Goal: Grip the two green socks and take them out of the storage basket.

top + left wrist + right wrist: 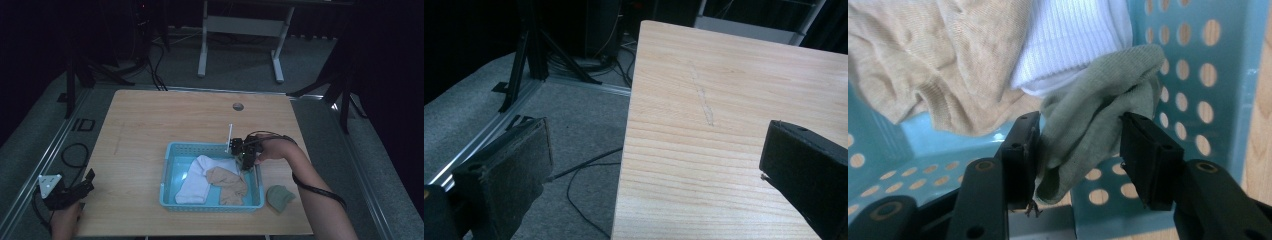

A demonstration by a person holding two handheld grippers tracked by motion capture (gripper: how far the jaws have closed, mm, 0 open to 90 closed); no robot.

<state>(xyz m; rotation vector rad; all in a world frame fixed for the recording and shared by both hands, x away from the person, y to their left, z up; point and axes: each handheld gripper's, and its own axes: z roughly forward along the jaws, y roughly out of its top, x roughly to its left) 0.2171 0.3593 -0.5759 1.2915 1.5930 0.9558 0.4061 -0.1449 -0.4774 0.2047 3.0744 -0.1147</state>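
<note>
I am partway through gathering socks into a light blue perforated basket (170, 165) on a wooden table (150, 120). Two socks already lie inside it: a white sock (196, 181) and a tan sock (229, 184), side by side and overlapping. One more grey-green sock (280, 196) lies on the table just outside the basket's right wall, not yet in.

My right gripper (1080, 150) is down inside the basket's far right corner with a green sock (1093, 125) bunched between its jaws. The jaws are half closed, and the cloth fills the gap between them, touching both, so I judge it is held. The sock hangs close to the basket wall, its top resting against the white sock's cuff, with the tan sock to the side.

My left gripper (654, 165) waits at the table's near left corner, jaws spread wide with nothing between them.
</note>
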